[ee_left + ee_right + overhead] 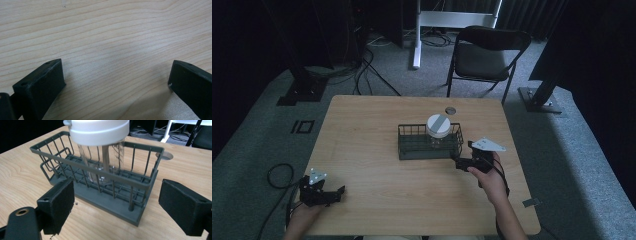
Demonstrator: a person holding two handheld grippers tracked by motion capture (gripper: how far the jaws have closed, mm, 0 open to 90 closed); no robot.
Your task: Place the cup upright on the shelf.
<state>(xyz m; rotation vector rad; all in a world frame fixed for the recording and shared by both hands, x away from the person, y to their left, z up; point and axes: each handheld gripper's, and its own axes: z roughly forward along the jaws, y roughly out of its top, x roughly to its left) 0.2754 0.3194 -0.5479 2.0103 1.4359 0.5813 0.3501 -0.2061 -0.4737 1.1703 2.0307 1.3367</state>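
Jar (438,128) stands upright inside wire basket (404,145) on worktop (362,130); my right hand-held gripper (460,161) released beside it, left hand-held gripper (339,192) released over bare wood.

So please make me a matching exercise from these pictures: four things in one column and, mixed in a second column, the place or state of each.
Things:
1. jar
2. left gripper
3. right gripper
4. folding chair

Places or states:
A. on the floor beyond the table
B. open, beside the basket's right end
C. upright inside the basket
D. open, over bare wood at the table's near left corner

Pairs: 1-C, 2-D, 3-B, 4-A
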